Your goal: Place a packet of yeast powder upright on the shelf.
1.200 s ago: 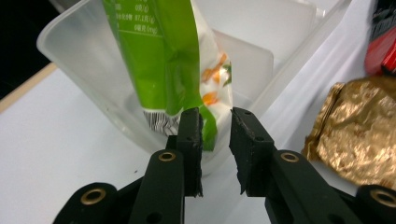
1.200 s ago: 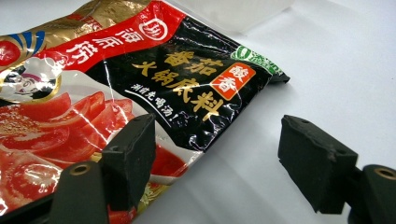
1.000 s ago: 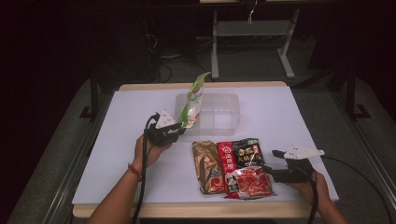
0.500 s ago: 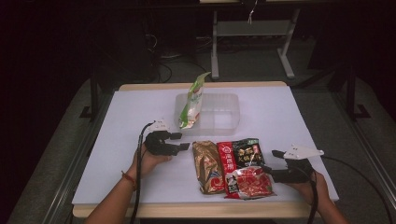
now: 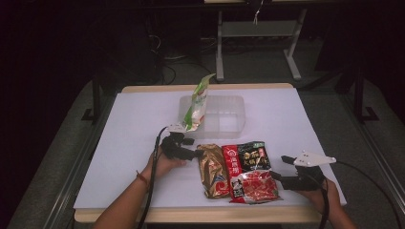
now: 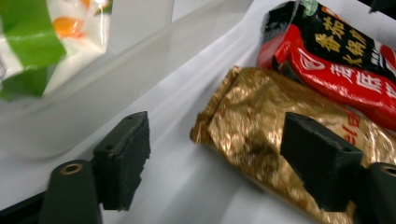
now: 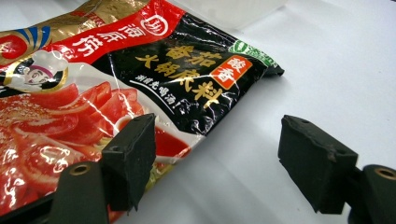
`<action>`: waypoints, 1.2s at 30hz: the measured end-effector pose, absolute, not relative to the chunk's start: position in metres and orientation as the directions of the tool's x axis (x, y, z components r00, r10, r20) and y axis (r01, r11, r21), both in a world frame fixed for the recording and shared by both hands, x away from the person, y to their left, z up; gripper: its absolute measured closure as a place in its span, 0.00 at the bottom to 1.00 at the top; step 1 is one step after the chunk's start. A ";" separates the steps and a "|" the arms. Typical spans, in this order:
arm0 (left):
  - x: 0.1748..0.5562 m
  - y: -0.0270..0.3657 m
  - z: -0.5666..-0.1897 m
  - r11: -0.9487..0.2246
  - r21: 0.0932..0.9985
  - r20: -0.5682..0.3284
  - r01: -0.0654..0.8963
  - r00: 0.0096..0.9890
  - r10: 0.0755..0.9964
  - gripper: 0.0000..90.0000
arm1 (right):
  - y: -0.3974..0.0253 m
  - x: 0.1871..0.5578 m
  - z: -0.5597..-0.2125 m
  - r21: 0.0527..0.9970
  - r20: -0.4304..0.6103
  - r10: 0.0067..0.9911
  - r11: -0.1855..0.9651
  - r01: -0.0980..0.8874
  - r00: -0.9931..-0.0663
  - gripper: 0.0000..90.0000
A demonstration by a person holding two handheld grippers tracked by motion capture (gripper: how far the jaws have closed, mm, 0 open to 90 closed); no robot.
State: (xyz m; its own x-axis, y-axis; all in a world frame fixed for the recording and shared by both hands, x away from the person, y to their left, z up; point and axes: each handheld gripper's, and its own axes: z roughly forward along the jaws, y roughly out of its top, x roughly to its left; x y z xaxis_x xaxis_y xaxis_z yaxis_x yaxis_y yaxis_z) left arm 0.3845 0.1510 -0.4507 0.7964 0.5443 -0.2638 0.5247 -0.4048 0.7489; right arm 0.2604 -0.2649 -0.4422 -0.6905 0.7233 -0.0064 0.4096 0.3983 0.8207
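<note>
Left gripper [image 5: 193,153] gapes at the gold packet [image 5: 213,170].
Packet lies flat near the counter's [image 5: 286,119] front edge, beside the red packet [image 5: 250,172]; right gripper [image 5: 277,167] also spread, empty.

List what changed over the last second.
The left gripper let go of the green bag, leaving it propped in the clear tray, and moved down-right to the gold packet, jaws open. The right gripper and the red packet stayed put.
</note>
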 end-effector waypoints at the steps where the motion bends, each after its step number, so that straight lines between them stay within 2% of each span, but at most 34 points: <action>1: 0.386 0.149 -0.451 -0.411 0.743 -0.258 0.528 0.793 0.553 0.24 | -0.265 0.260 -0.442 0.821 -0.003 0.726 0.394 0.412 -0.688 0.30; 8: 0.388 0.133 -0.452 -0.435 0.727 -0.280 0.531 0.808 0.519 0.21 | -0.270 0.254 -0.443 0.819 -0.005 0.736 0.392 0.420 -0.677 0.30; 15: 0.386 0.124 -0.453 -0.481 0.702 -0.327 0.526 0.837 0.438 0.19 | -0.273 0.250 -0.443 0.816 0.000 0.740 0.388 0.428 -0.673 0.30; 23: 0.381 0.119 -0.453 -0.498 0.699 -0.309 0.513 0.845 0.436 0.20 | -0.272 0.250 -0.444 0.816 0.003 0.740 0.387 0.430 -0.672 0.30; 25: 0.380 0.119 -0.453 -0.490 0.697 -0.334 0.523 0.842 0.423 0.29 | -0.272 0.250 -0.444 0.816 0.005 0.739 0.387 0.430 -0.674 0.30; 27: 0.379 0.120 -0.454 -0.483 0.695 -0.371 0.533 0.841 0.394 0.46 | -0.272 0.251 -0.444 0.815 0.005 0.738 0.388 0.431 -0.675 0.30; 31: 0.378 0.121 -0.454 -0.470 0.693 -0.375 0.546 0.830 0.412 0.49 | -0.271 0.251 -0.444 0.814 0.004 0.737 0.389 0.430 -0.676 0.31; 36: 0.377 0.125 -0.453 -0.449 0.714 -0.356 0.537 0.831 0.427 0.68 | -0.270 0.252 -0.444 0.815 0.000 0.732 0.395 0.425 -0.682 0.31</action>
